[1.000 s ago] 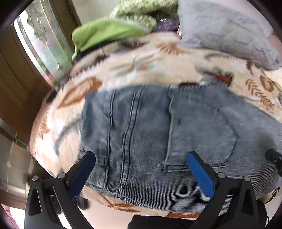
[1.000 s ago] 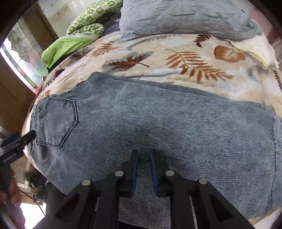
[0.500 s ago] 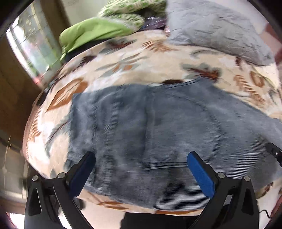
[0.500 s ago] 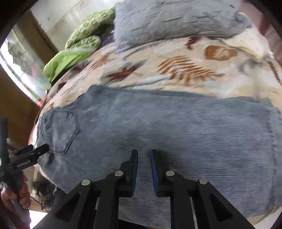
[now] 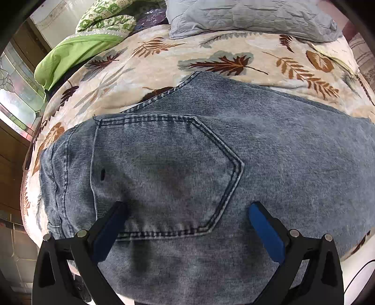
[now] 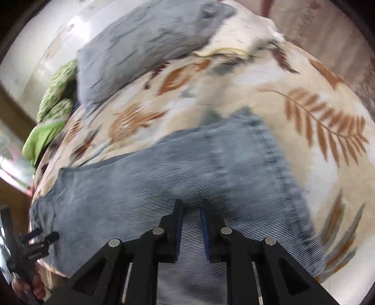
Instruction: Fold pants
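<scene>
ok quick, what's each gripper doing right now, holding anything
left gripper: open, holding nothing, over the jeans back pocket
right gripper: shut, nothing visibly held

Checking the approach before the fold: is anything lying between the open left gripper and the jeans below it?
Nothing visible does. The left gripper hangs open right over the back pocket of the jeans, which lie flat on the leaf-print blanket. The grey pillow and green bedding sit well behind, off the denim.
</scene>
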